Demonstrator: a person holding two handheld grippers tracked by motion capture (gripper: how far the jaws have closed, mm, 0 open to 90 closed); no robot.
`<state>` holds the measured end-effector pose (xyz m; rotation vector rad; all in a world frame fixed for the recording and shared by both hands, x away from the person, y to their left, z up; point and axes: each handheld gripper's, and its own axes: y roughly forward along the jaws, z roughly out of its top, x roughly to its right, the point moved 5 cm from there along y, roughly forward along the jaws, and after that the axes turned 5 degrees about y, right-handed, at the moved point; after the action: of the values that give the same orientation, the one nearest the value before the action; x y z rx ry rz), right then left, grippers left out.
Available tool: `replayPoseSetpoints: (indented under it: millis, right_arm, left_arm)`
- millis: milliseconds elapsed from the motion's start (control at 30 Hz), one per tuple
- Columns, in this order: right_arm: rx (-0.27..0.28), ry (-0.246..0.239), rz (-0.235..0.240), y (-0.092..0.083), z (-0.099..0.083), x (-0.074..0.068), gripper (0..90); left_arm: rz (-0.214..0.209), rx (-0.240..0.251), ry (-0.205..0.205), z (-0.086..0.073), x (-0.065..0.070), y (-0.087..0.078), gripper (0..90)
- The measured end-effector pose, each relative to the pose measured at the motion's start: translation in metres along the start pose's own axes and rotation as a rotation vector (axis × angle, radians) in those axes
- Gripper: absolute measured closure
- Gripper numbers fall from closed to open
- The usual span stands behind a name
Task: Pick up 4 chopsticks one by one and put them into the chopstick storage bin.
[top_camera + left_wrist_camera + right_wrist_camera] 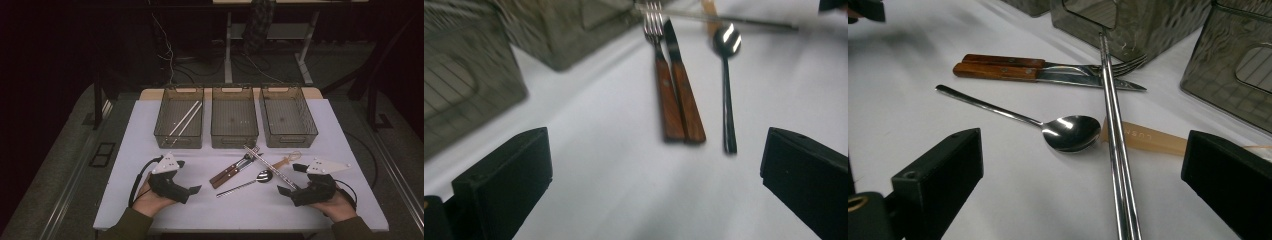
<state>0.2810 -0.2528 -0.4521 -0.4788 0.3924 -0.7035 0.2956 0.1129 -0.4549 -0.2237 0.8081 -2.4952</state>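
With both tongs released, left tongs (186, 176) closing ahead could catch fork (662, 75) and knife (684, 87) together, since they touch.

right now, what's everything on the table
bins: three, smoky clear, a row at the far edge
chopsticks in bin: one pair, steel, left bin
fork: one, wood handle, mid table
knife: one, wood handle, beside fork
spoon: one, steel, near knife
loose chopsticks: one pair, steel, lying over the fork tines
pale wooden piece: one, under those chopsticks
left tongs: black, open, empty
right tongs: black, open, empty
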Motion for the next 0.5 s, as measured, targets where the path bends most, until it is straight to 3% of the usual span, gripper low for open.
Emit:
replayPoseSetpoints:
  millis: [167, 500]
  right_arm:
    - [-0.049, -0.028, -0.007, -0.005, 0.003, 0.002, 2.8]
    - [-0.088, -0.026, -0.014, -0.010, 0.006, 0.020, 17.6]
  left_arm:
    - [-0.005, 0.007, 0.019, 0.000, 0.001, 0.002, 0.0]
    - [-0.034, 0.012, 0.006, -0.002, 0.000, 0.004, 0.0]
